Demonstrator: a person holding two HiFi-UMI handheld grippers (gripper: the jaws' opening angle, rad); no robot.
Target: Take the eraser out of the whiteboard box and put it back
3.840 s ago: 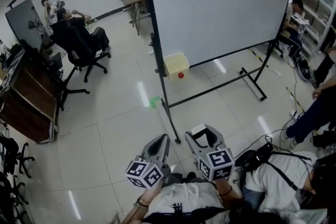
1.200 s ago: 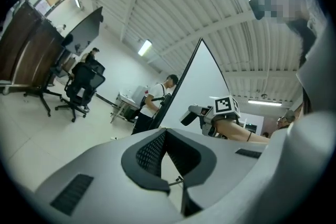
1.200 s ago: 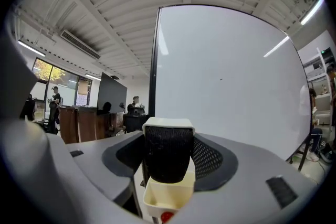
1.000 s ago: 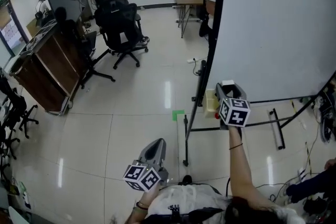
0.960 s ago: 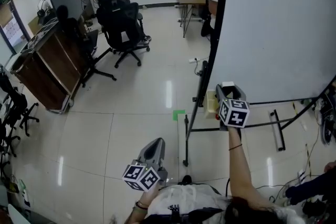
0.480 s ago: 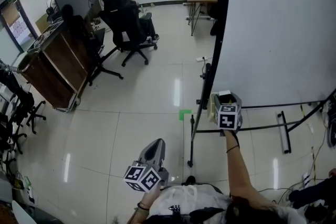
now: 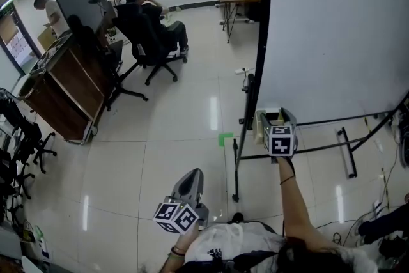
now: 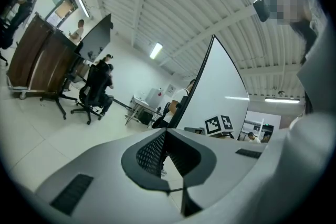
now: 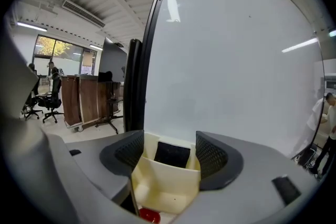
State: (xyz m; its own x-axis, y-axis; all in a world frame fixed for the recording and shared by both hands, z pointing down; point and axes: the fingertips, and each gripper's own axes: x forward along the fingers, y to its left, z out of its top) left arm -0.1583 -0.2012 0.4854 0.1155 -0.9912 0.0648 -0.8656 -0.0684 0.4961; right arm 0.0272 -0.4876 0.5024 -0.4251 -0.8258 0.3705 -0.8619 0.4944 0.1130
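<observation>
Black eraser sits inside cream whiteboard box, at lower corner of whiteboard. Right claw straddles box, jaws opening, pads off its walls. Left claw pressed together, empty.

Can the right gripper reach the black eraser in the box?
Probably yes. The right gripper's jaws are opening either side of the box, and the eraser stands uncovered in its open top.

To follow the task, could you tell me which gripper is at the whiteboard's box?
The right gripper: its opening jaws flank the cream box with the black eraser inside, while the left gripper is shut, well away from it.
</observation>
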